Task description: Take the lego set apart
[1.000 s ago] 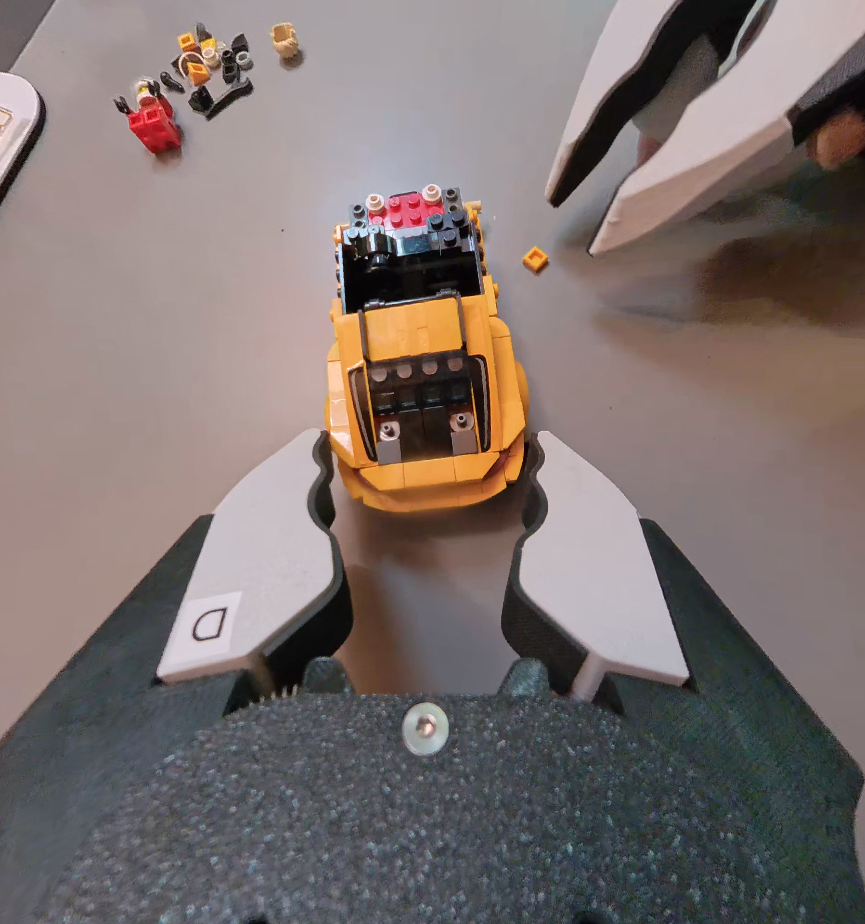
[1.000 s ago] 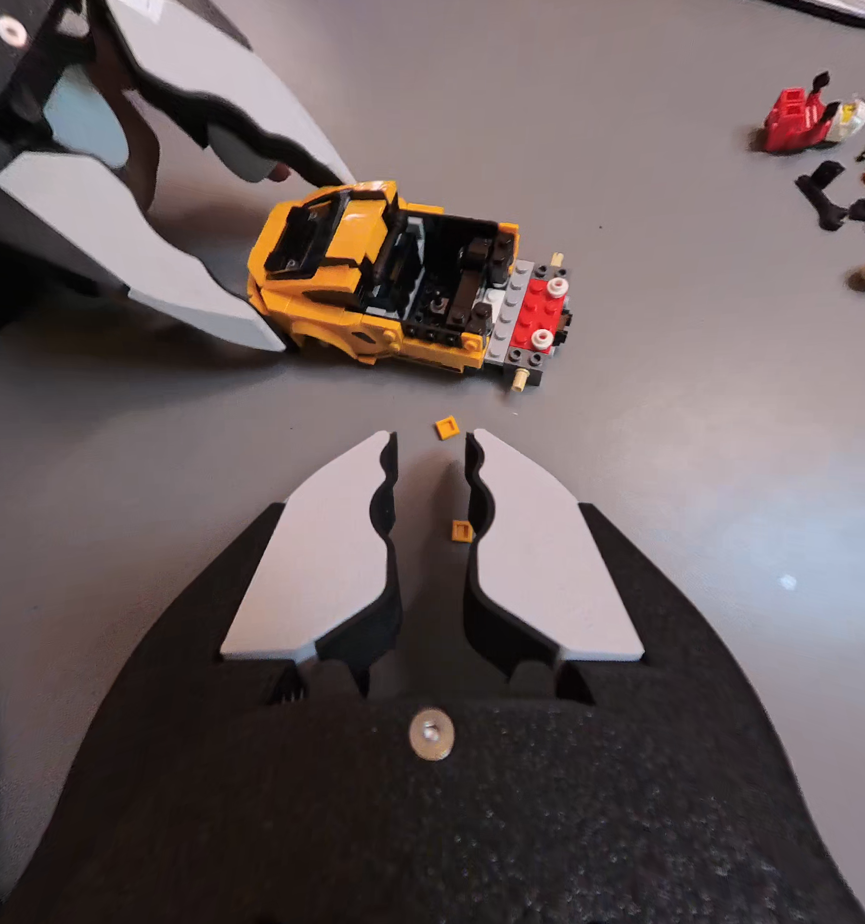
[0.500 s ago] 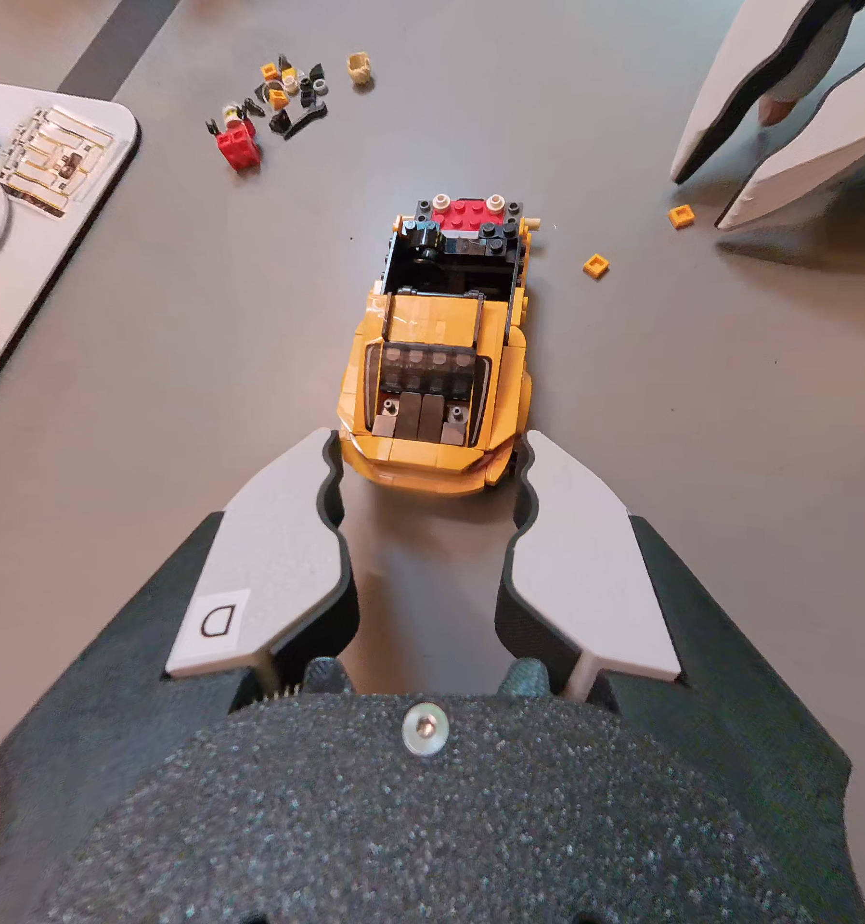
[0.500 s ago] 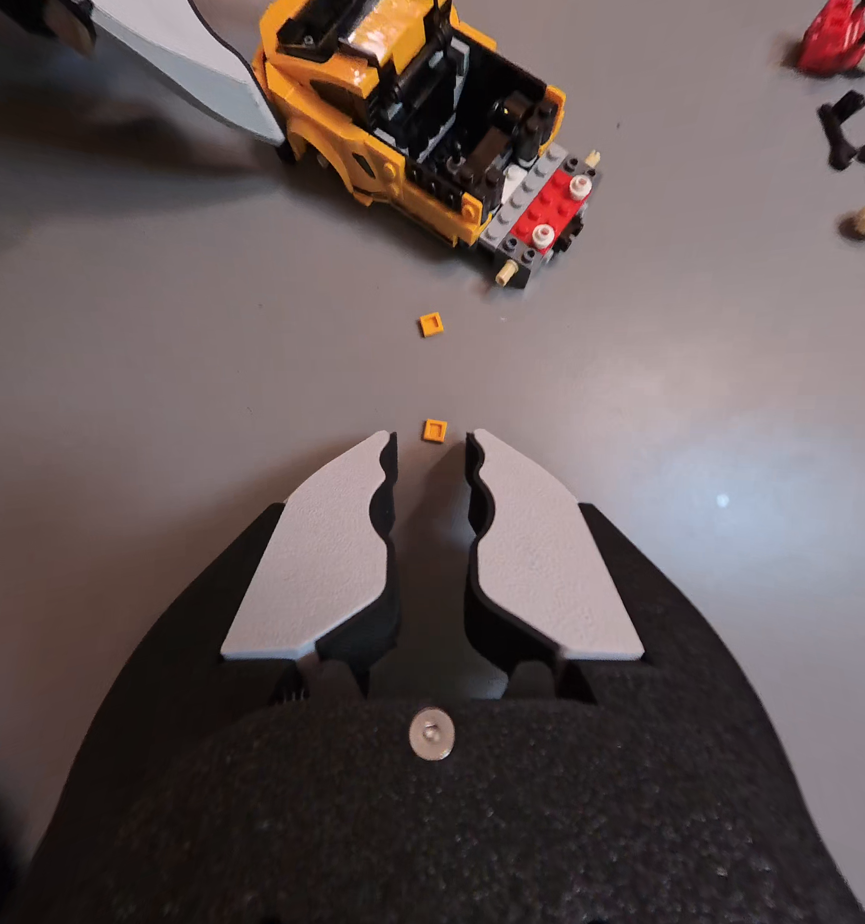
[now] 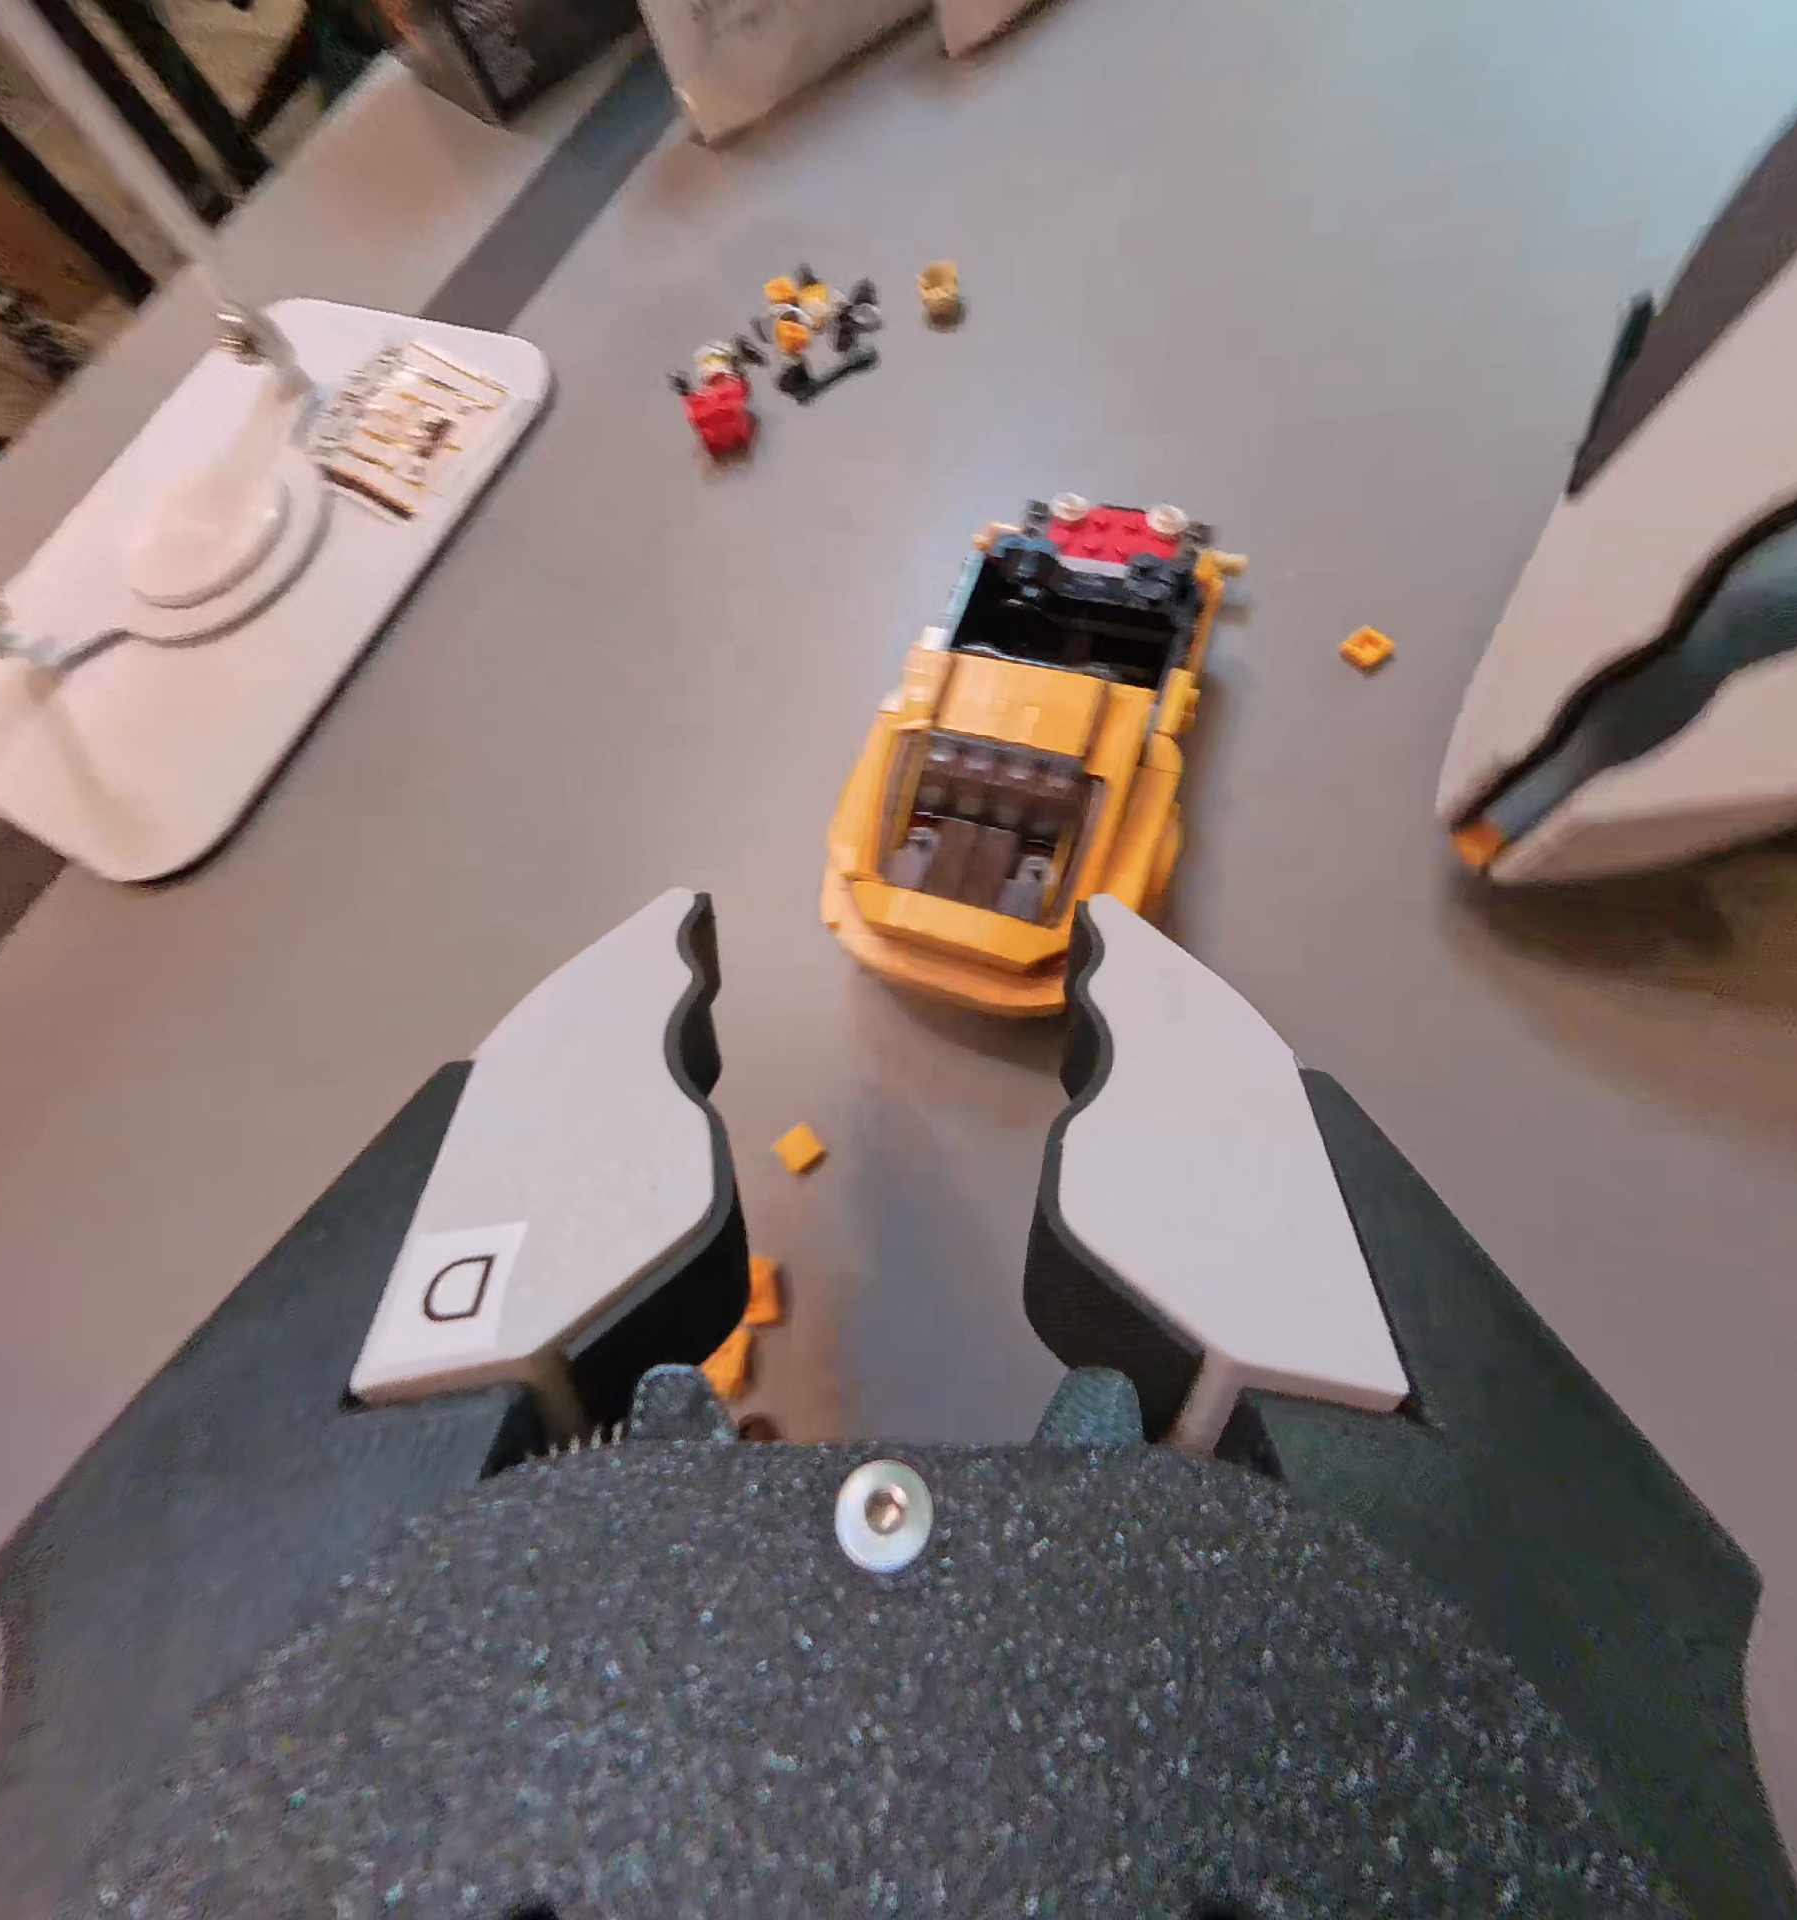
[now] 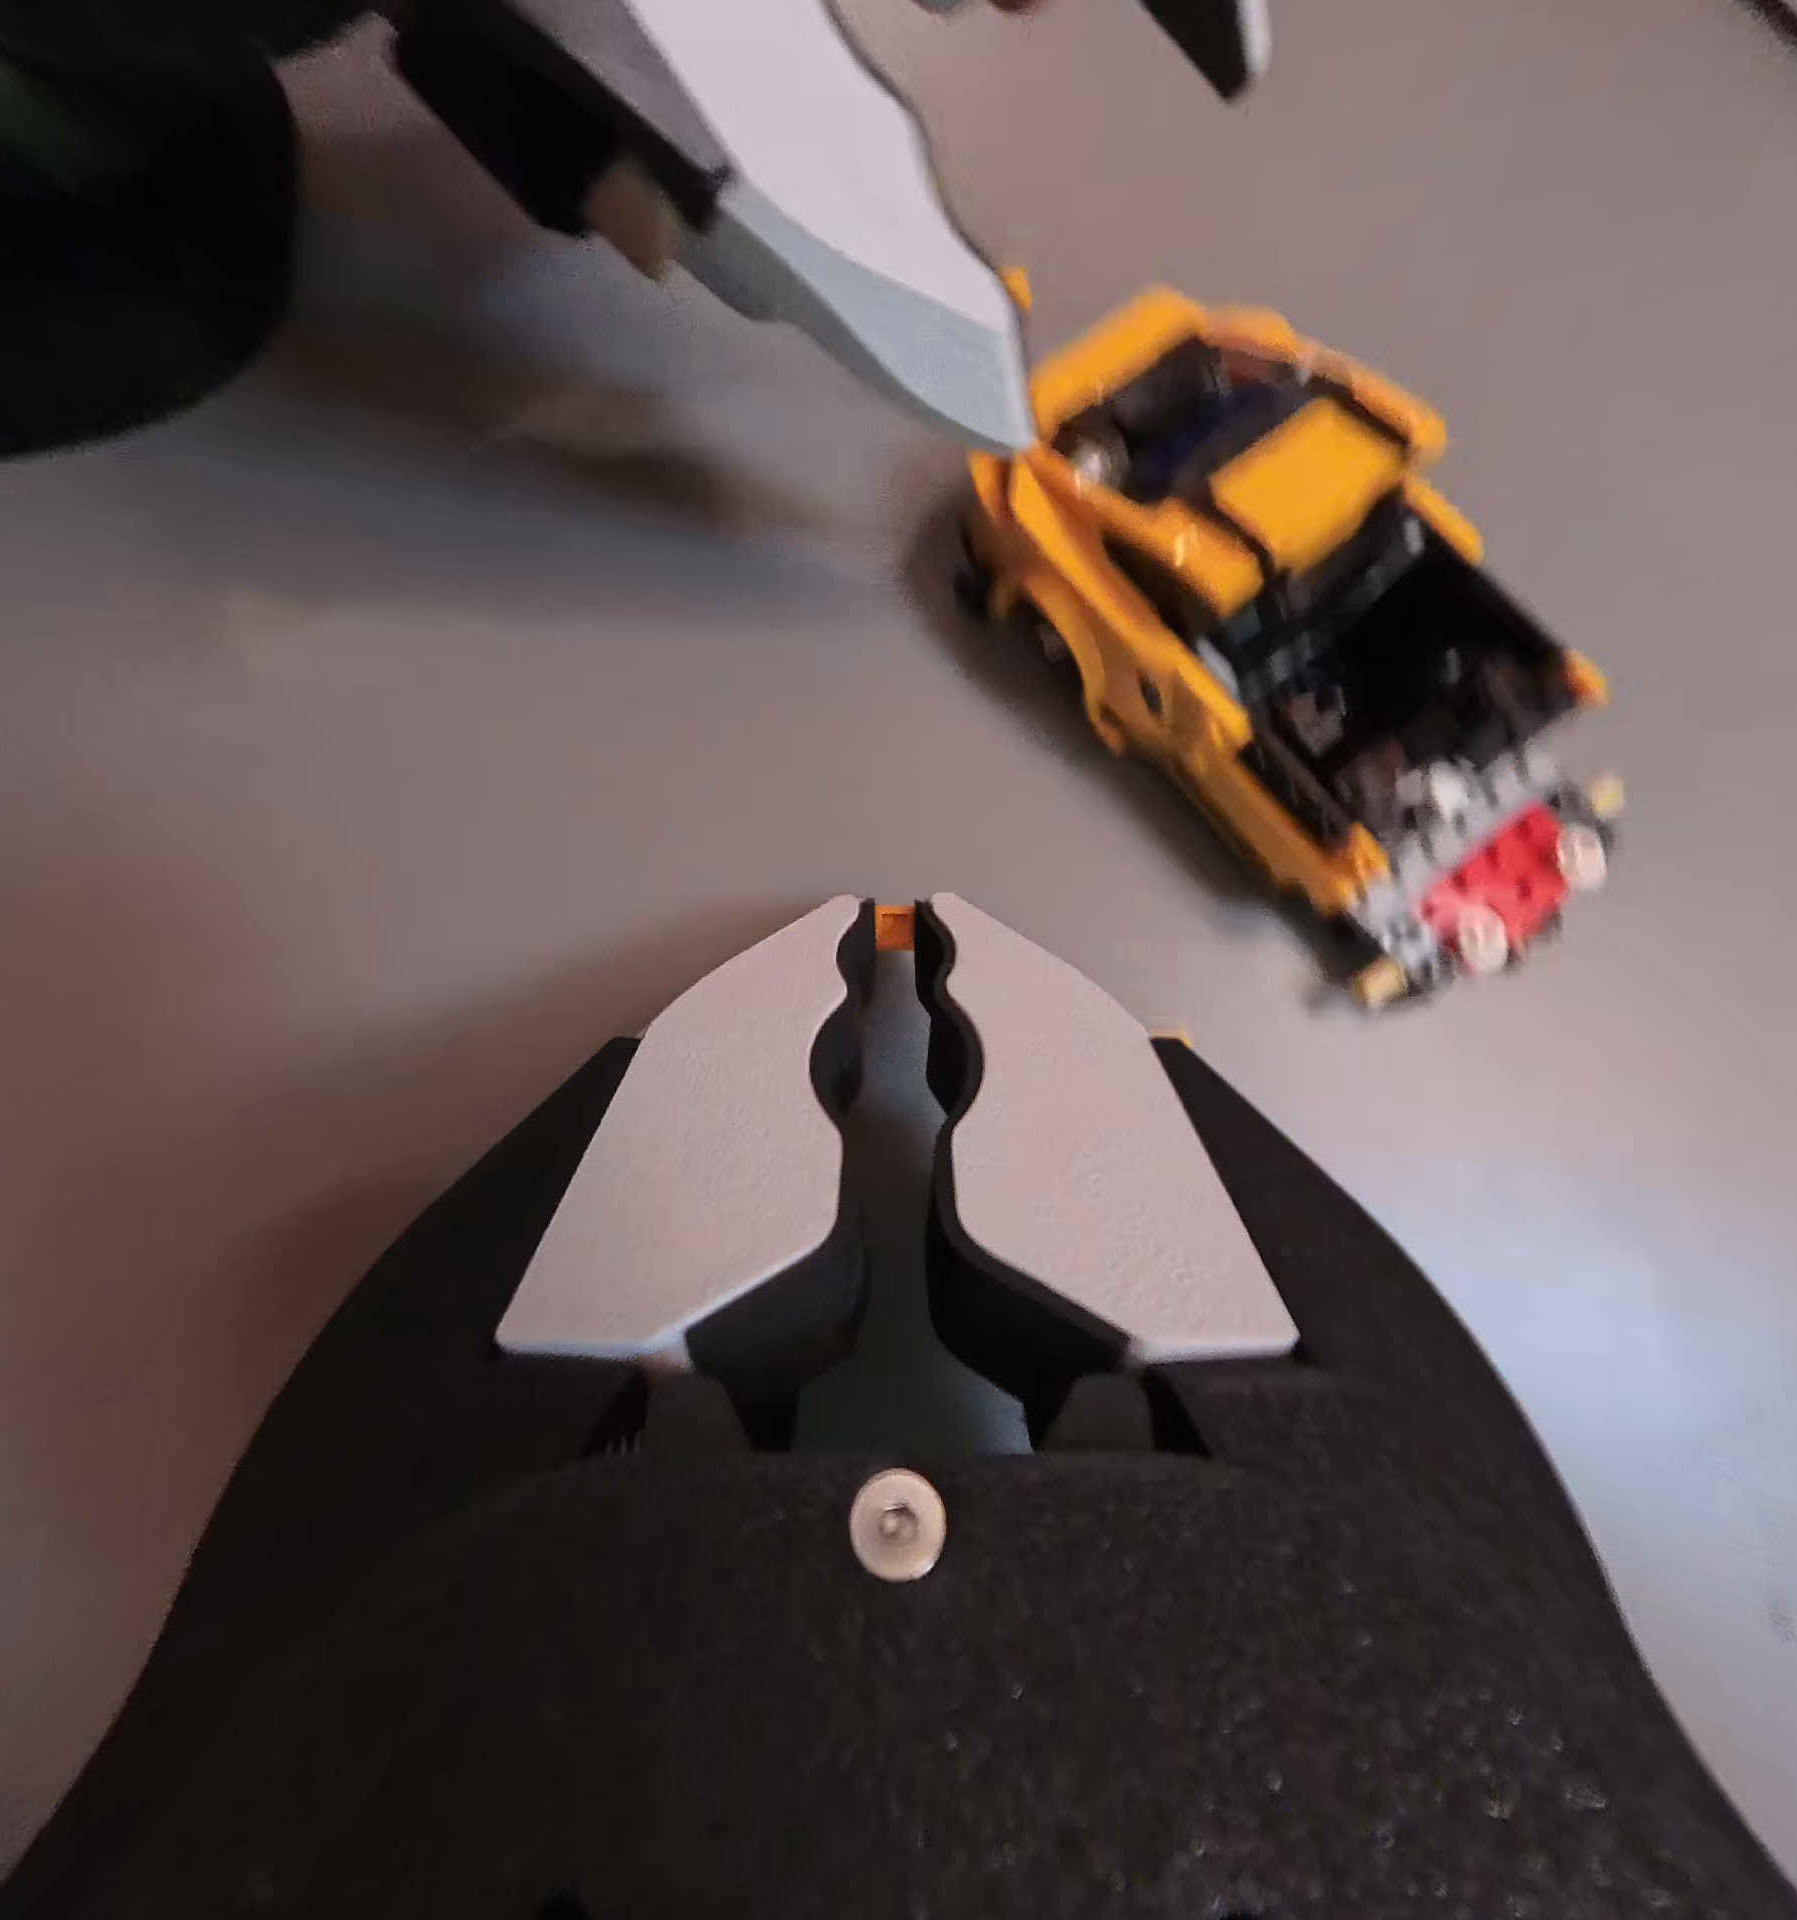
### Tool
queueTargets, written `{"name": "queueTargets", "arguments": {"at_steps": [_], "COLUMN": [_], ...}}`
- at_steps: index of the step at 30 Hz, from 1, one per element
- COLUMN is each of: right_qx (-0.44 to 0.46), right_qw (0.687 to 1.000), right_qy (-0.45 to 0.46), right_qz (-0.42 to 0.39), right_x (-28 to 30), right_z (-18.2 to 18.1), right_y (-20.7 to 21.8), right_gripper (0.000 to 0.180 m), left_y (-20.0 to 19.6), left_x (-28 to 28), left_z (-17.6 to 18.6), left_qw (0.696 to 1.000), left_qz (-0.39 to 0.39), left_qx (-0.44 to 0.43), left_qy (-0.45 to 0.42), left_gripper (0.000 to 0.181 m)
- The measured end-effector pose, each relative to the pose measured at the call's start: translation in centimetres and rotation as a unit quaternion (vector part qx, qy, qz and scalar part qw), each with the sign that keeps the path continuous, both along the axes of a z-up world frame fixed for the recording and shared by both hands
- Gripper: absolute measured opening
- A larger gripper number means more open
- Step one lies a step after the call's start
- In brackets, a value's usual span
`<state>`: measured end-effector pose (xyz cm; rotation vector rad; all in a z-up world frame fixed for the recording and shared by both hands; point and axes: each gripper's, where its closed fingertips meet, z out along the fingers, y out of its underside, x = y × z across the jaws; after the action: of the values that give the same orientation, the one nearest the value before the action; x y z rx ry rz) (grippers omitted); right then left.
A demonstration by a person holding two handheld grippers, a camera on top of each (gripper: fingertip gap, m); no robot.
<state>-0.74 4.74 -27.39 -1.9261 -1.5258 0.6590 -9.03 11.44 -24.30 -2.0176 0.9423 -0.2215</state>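
Loose tile pickup beside the car

Right gripper (image 6: 895,928) pinches an orange tile (image 6: 894,927) for removal; left gripper (image 5: 889,940), spread wide, brackets the car (image 5: 1019,769).

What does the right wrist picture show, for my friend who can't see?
The right gripper pinches a tiny orange piece at its tips above the grey table. A blurry yellow toy car, partly taken apart, sits ahead on the right, with the left gripper near it.

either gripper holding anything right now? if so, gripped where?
The right gripper pinches a small orange tile by its opposite edges, at the very fingertips. The left gripper is open and empty, near the yellow lego car.
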Motion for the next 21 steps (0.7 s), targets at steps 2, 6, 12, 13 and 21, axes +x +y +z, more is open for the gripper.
{"name": "queueTargets", "arguments": {"at_steps": [2, 6, 12, 13, 21], "right_qx": [0.021, 0.065, 0.102, 0.107, 0.125], "right_qw": [0.999, 0.994, 0.986, 0.986, 0.99], "right_qy": [0.028, 0.064, 0.078, 0.079, 0.06], "right_qz": [0.023, 0.062, 0.103, 0.1, 0.033], "right_x": [-2.9, -8.1, -11.3, -11.1, -4.5], "right_z": [0.9, 2.1, 2.2, 2.2, 3.7], "right_y": [-0.2, 0.2, -0.1, 0.0, 3.2], "right_gripper": [0.007, 0.008, 0.036, 0.038, 0.036], "left_y": [0.7, 1.0, -0.3, -0.7, -9.1], "left_x": [-1.9, -6.1, -9.1, -9.2, -4.9], "left_z": [1.3, 3.1, 1.8, 1.3, -3.3], "left_qw": [1.0, 0.997, 0.997, 0.997, 0.969], "left_qz": [0.026, 0.072, 0.081, 0.07, -0.17], "left_qx": [0.014, 0.027, -0.008, -0.019, -0.169], "left_qy": [-0.002, -0.016, -0.005, 0.002, 0.062], "left_gripper": [0.06, 0.05, 0.044, 0.043, 0.042]}}
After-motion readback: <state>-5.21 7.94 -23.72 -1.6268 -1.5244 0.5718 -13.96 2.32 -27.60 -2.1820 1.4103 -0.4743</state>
